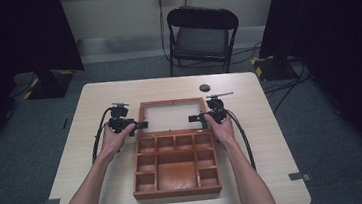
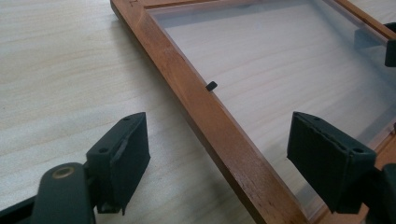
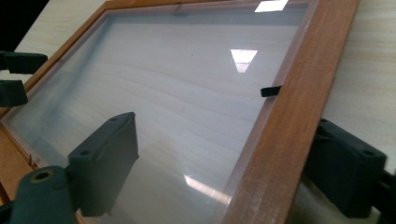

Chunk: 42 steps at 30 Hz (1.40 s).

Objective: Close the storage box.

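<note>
A wooden box [image 1: 176,168] sits open near the middle of the table [image 1: 93,98], its divided tray toward the person and its glass-paned lid [image 1: 170,103] folded back flat on the tabletop on the far side. The tray's compartments look bare: a row of four small ones along the far edge, small ones down each side and a larger one in the near middle.

The left gripper [image 1: 141,125], held in the person's left hand [image 1: 114,138], is at the left side rail of the lid. In the left gripper view its jaws stand apart, one on either side of the wooden rail [image 2: 219,135]: one over the bare table, the other over the glass pane [image 2: 280,65]. Neither pad presses the wood, so this gripper is released.

The right gripper [image 1: 194,118], in the right hand [image 1: 221,126], is at the opposite rail. In the right gripper view one jaw hangs over the glass [image 3: 177,102] and the other is outside the frame [image 3: 289,130], close against the wood. Whether that outer pad touches the rail cannot be told, but the inner one is clear of it, so nothing is clamped.

A small black clip [image 2: 211,86] sticks out from the inner edge of each rail. A dark round disc [image 1: 205,87] lies on the table just beyond the lid's far right corner. A black folding chair [image 1: 201,34] stands past the far edge of the table.
</note>
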Each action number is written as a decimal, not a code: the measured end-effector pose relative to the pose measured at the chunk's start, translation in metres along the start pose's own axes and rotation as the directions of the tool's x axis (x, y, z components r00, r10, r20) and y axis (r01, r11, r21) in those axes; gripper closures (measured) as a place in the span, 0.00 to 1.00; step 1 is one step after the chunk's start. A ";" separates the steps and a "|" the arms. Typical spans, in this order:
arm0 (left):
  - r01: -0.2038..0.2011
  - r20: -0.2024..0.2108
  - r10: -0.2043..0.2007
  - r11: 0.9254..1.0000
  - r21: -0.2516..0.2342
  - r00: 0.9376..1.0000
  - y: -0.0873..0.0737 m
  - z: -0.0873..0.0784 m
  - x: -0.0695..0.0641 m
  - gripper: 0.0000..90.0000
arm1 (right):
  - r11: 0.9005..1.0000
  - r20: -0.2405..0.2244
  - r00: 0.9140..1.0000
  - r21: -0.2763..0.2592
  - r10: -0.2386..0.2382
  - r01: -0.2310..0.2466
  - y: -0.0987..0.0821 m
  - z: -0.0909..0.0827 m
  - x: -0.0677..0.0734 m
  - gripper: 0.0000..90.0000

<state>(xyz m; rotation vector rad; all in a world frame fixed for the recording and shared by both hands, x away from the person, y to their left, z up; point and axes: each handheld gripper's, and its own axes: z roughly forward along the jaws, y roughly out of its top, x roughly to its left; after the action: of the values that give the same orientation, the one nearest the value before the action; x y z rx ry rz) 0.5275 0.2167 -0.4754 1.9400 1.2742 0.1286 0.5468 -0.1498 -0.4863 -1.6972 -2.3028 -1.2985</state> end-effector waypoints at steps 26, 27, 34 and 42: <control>0.003 0.019 -0.003 1.000 0.005 1.000 0.006 0.003 -0.004 0.18 | 0.993 -0.056 0.998 -0.109 0.030 -0.036 -0.004 -0.017 -0.013 0.43; -0.003 0.016 0.003 1.000 0.003 1.000 0.007 0.002 -0.004 0.18 | 0.993 -0.054 0.998 -0.117 0.026 -0.032 -0.004 -0.018 -0.012 0.44; -0.016 0.019 0.016 1.000 -0.015 1.000 0.010 -0.002 -0.007 0.20 | 0.987 -0.055 0.998 -0.157 0.014 -0.023 0.000 -0.027 -0.010 0.51; -0.032 0.041 0.034 0.999 -0.029 0.999 0.013 -0.004 -0.010 0.29 | 0.983 -0.054 0.998 -0.181 0.013 -0.023 0.001 -0.032 -0.008 0.55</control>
<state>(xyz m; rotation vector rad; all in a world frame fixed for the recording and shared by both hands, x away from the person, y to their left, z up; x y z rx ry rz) 0.5300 0.2085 -0.4605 1.9302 1.2073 0.1213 0.5367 -0.1755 -0.4678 -1.7046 -2.1957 -1.5734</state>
